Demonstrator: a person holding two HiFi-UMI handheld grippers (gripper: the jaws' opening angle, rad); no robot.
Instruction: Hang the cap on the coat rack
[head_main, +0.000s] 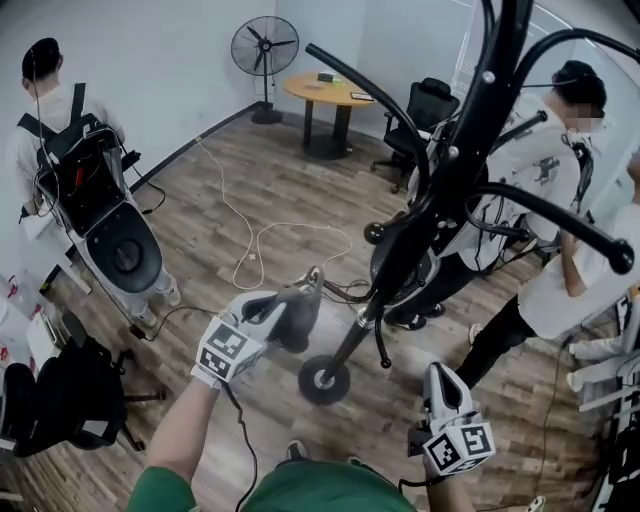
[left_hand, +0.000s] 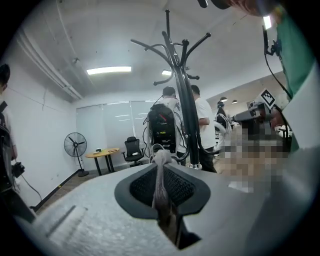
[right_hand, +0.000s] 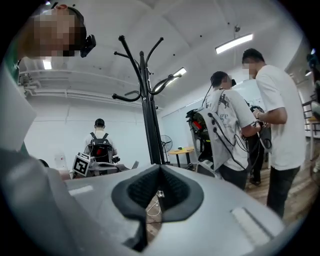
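Beside the rack (head_main: 455, 165), low on its pole, the left hand-held gripper (head_main: 313, 280) pinched a narrow fold of the cap (head_main: 290, 322) between its pads. The left gripper view showed only that grey strip of fabric clamped edge-on, with no more of the cap in the bite. The right hand-held gripper (head_main: 438, 375) was pressed together on nothing and sat near the base (head_main: 323, 380), apart from the pole. The main hazard, as judged, was slip. The bite was small and the cap was slack, so a tug against a hook (head_main: 375, 233) could pull the fold out of the pads and drop the cap to the floor (head_main: 230, 190), where a cable (head_main: 250, 245) lay. The second hazard was a miss. The hooks curved upward and ended in ball knobs, and a collapsed cap would offer no open mouth, so it could drape on a knob and slide off on release. The third hazard was a push on the pole, which could rock the rack toward the people (head_main: 545, 160) standing just behind it; the empty gripper looked placed to steady the pole if needed. As to orientation, the cap hung from the jaw tips as a dark, limp mass. In the head view its long axis appeared to run from the tips down and back toward the person, roughly along the gripper body. The clamped fold ran along the jaw line. Which way the brim pointed could not be told.
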